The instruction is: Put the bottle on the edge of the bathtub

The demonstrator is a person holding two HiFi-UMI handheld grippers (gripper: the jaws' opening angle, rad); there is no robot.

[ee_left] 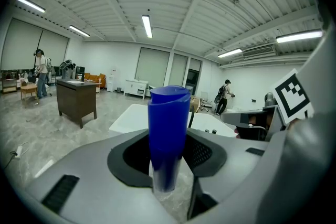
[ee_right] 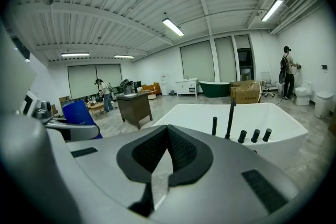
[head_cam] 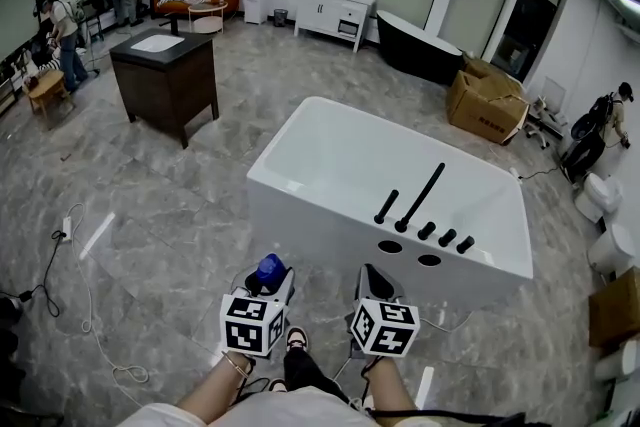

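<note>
The left gripper [head_cam: 268,281] and the right gripper [head_cam: 374,279] look alike. Each has a smooth, rounded, pale grey shell with small black ribbed rectangles set into it. Ahead of the cube [head_cam: 251,323] on each gripper sit black pads [ee_right: 181,152] with a fine grid texture. The cube is white, with black square markers on its faces. Behind the cube the person wears a light top [head_cam: 285,409] and a shoe [head_cam: 296,340] with pale straps.
</note>
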